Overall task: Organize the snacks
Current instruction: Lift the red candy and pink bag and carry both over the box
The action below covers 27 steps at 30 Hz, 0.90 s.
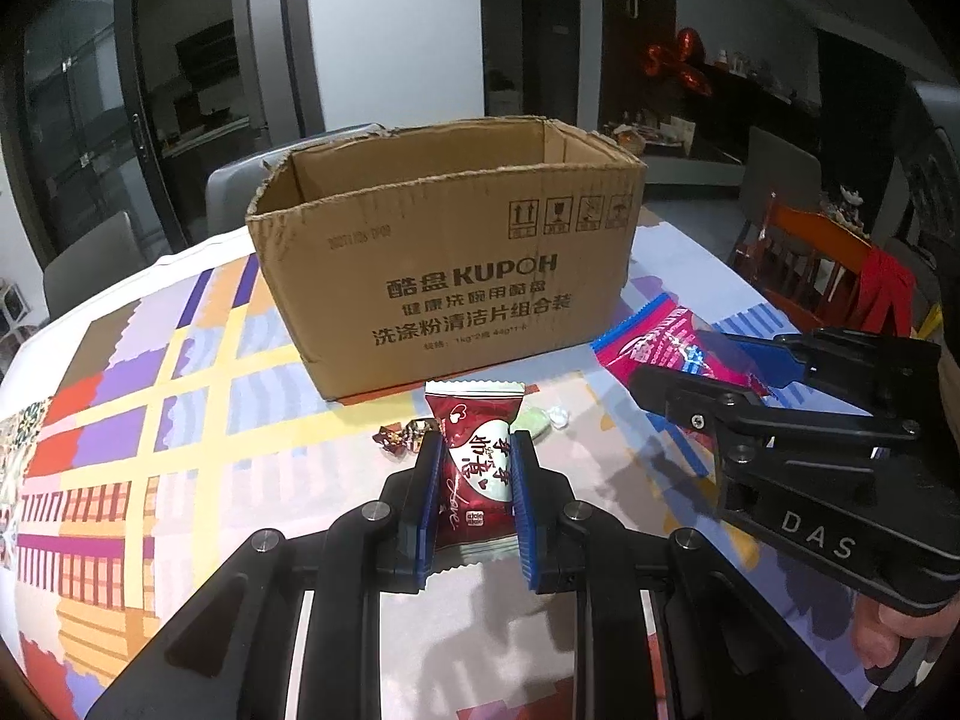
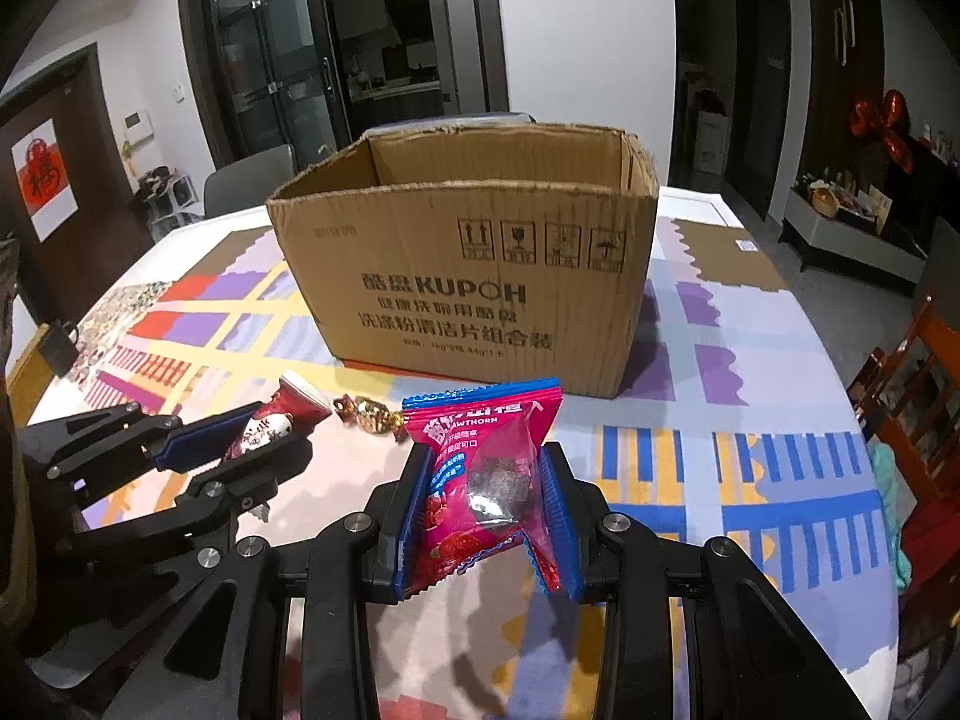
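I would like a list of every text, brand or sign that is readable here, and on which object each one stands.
"KUPOH", after two Chinese characters: front of the cardboard box.
Four handling pictograms: same front, upper right.
Chinese lines, faint stamped code on the box: too blurred to read.
"AWTHORN", first letter hidden: pink snack packet.
"Love": dark red snack packet; its Chinese characters are unclear.
"DAS": body of the right gripper.

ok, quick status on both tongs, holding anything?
Left tongs: closed on the dark red snack packet.
Right tongs: closed on the pink hawthorn snack packet.
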Each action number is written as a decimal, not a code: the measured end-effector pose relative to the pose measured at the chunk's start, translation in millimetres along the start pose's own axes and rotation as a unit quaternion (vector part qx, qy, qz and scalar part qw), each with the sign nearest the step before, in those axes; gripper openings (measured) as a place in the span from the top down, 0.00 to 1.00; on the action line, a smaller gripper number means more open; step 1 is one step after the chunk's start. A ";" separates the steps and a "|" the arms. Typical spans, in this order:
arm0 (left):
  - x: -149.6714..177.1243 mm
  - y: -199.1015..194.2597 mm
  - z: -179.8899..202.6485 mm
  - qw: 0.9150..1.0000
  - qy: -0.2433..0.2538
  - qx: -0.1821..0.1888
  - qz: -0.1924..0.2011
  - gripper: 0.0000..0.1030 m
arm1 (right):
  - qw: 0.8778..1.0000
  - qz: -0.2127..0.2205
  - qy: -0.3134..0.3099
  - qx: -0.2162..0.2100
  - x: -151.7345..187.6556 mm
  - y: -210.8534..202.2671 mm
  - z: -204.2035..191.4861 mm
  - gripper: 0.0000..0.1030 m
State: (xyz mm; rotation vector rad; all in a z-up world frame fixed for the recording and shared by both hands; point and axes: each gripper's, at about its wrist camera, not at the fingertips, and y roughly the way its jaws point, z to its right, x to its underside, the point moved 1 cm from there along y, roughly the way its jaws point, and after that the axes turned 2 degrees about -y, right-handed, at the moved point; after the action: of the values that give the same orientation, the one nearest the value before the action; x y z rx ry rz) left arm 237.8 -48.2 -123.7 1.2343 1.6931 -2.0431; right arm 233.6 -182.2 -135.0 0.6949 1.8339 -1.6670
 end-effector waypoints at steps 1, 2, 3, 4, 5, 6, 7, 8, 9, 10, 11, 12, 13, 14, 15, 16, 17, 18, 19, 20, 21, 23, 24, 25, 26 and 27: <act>-0.5 -1.2 -0.4 1.000 -0.002 -0.001 0.001 0.78 | 1.000 0.002 0.000 0.000 -1.4 -1.4 -0.2 0.64; -1.4 -2.9 -0.9 1.000 -0.005 -0.002 0.002 0.78 | 1.000 0.003 0.000 0.000 -2.4 -2.4 -0.3 0.64; -2.3 -3.9 -1.3 1.000 -0.006 -0.004 0.002 0.78 | 1.000 0.005 0.000 -0.001 -3.2 -3.5 -0.5 0.64; -3.3 -4.5 -0.8 1.000 -0.006 -0.006 0.003 0.78 | 1.000 0.007 0.000 -0.001 -4.6 -4.8 -0.5 0.64; -4.3 -5.3 -1.0 1.000 -0.007 -0.007 0.003 0.78 | 1.000 0.008 0.000 -0.001 -5.7 -6.0 -0.2 0.64; -5.5 -6.2 -1.4 1.000 -0.008 -0.008 0.003 0.78 | 1.000 0.009 0.000 -0.001 -6.6 -6.8 0.1 0.64; -6.6 -6.7 -2.0 1.000 -0.009 -0.008 0.003 0.78 | 1.000 0.011 0.000 -0.001 -8.0 -8.0 0.1 0.64; -7.8 -7.8 -2.5 1.000 -0.011 -0.009 0.005 0.78 | 1.000 0.012 0.000 -0.001 -9.2 -8.9 0.0 0.64; -8.8 -8.7 -2.8 1.000 -0.012 -0.010 0.006 0.78 | 1.000 0.013 0.000 -0.002 -10.5 -10.0 0.1 0.64; -9.9 -9.3 -3.2 1.000 -0.013 -0.011 0.007 0.78 | 1.000 0.015 0.000 -0.002 -11.8 -11.2 0.0 0.64; -11.3 -10.4 -3.8 1.000 -0.015 -0.013 0.008 0.78 | 1.000 0.017 -0.001 -0.001 -13.3 -12.5 0.1 0.64; -12.7 -10.9 -3.9 1.000 -0.016 -0.012 0.008 0.78 | 1.000 0.018 -0.001 -0.001 -14.4 -13.3 -0.2 0.64; -14.4 -12.1 -4.4 1.000 -0.019 -0.011 0.009 0.78 | 1.000 0.021 -0.001 -0.001 -16.2 -15.0 -0.5 0.64; -15.3 -13.1 -4.5 1.000 -0.018 -0.012 0.010 0.78 | 1.000 0.022 -0.001 -0.001 -17.5 -16.2 -0.3 0.64; -16.8 -14.1 -4.2 1.000 -0.017 -0.015 0.011 0.78 | 1.000 0.024 -0.002 -0.001 -19.2 -17.4 -0.4 0.64; -18.3 -15.4 -4.5 1.000 -0.017 -0.016 0.011 0.78 | 1.000 0.026 -0.002 -0.001 -21.4 -18.8 -0.3 0.64; -20.2 -16.0 -5.1 1.000 -0.019 -0.017 0.011 0.78 | 1.000 0.028 -0.002 -0.001 -22.6 -19.7 -0.3 0.64; -21.6 -16.6 -5.6 1.000 -0.020 -0.017 0.012 0.78 | 1.000 0.030 -0.001 -0.001 -24.1 -21.1 0.3 0.64; -23.2 -17.3 -6.0 1.000 -0.022 -0.018 0.013 0.78 | 0.999 0.032 -0.002 -0.002 -25.8 -22.0 0.6 0.64; -25.1 -18.4 -6.7 0.999 -0.023 -0.022 0.015 0.78 | 0.999 0.033 -0.002 -0.002 -27.3 -22.9 0.4 0.64; -26.3 -18.9 -7.5 0.999 -0.025 -0.023 0.016 0.78 | 0.999 0.035 -0.002 -0.003 -28.8 -23.8 0.5 0.64; -28.7 -19.7 -9.1 0.999 -0.030 -0.024 0.017 0.78 | 0.999 0.039 -0.003 -0.003 -32.2 -25.2 0.4 0.64; -30.3 -19.8 -9.6 0.999 -0.030 -0.025 0.016 0.78 | 0.999 0.041 -0.003 -0.003 -33.8 -26.0 0.3 0.64; -31.4 -19.9 -9.8 0.999 -0.030 -0.025 0.017 0.78 | 0.999 0.043 -0.003 -0.003 -35.8 -27.6 0.1 0.64; -33.0 -20.0 -9.9 0.999 -0.031 -0.026 0.018 0.78 | 0.999 0.045 -0.004 -0.002 -37.3 -28.4 0.1 0.64; -34.0 -20.0 -10.1 0.999 -0.031 -0.027 0.018 0.78 | 0.999 0.047 -0.003 -0.003 -39.4 -29.7 0.5 0.64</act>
State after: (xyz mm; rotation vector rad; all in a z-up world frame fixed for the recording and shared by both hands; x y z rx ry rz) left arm 251.0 -44.2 -85.4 1.1638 1.6737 -1.9796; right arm 240.7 -185.7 -86.2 0.7613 1.7733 -1.6006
